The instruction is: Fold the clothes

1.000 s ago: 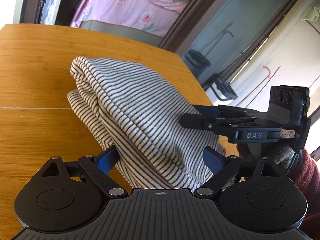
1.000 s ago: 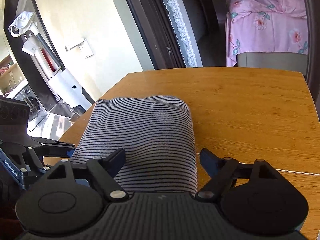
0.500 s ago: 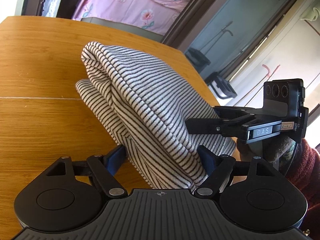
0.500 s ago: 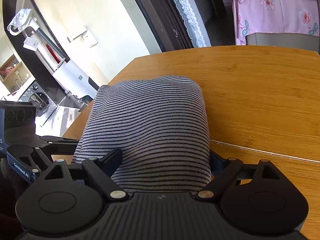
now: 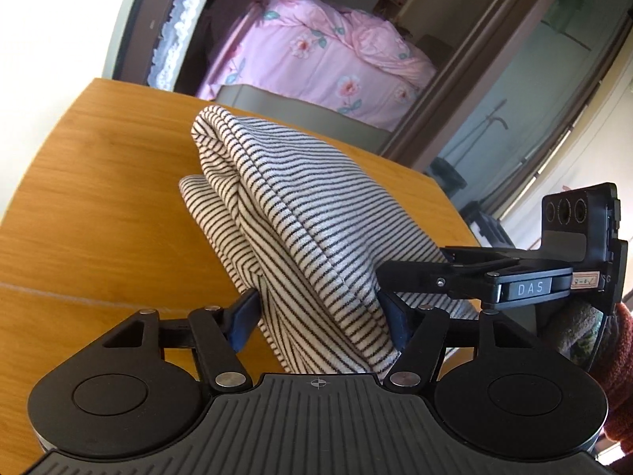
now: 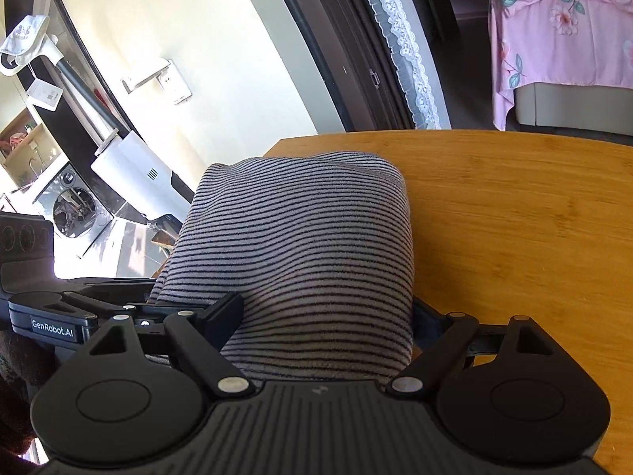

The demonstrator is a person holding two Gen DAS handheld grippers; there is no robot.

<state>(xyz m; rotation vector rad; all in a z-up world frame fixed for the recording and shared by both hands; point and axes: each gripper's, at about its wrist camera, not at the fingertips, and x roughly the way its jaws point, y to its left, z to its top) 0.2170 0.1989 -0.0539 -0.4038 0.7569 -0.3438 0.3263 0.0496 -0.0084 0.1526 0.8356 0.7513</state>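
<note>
A folded black-and-white striped garment [image 5: 300, 213] lies in a thick bundle on the wooden table [image 5: 99, 198]. My left gripper [image 5: 316, 308] straddles its near end and its jaws are closing, with the blue pads [image 5: 245, 312] pressing into the cloth from both sides. In the right wrist view the same garment [image 6: 308, 237] fills the wide gap of my right gripper [image 6: 324, 312]. Those jaws stand open, and the fingers [image 6: 221, 316] sit against the bundle's sides. The two grippers meet at the same end of the bundle, almost at right angles.
The garment sits near the table's left edge [image 6: 277, 146], with bare wood [image 6: 514, 217] to its right. Past the table are a pink floral bed [image 6: 554, 27], a doorway with lace trim, a white appliance [image 6: 134, 166] and a washing machine [image 6: 71, 206]. A dark red sleeve [image 5: 617, 376] is behind the right gripper.
Both grippers pushed forward over the table, so the garment now sits deeper between their jaws. The left jaws narrowed onto the cloth. The bundle stands taller and nearer the far edge.
</note>
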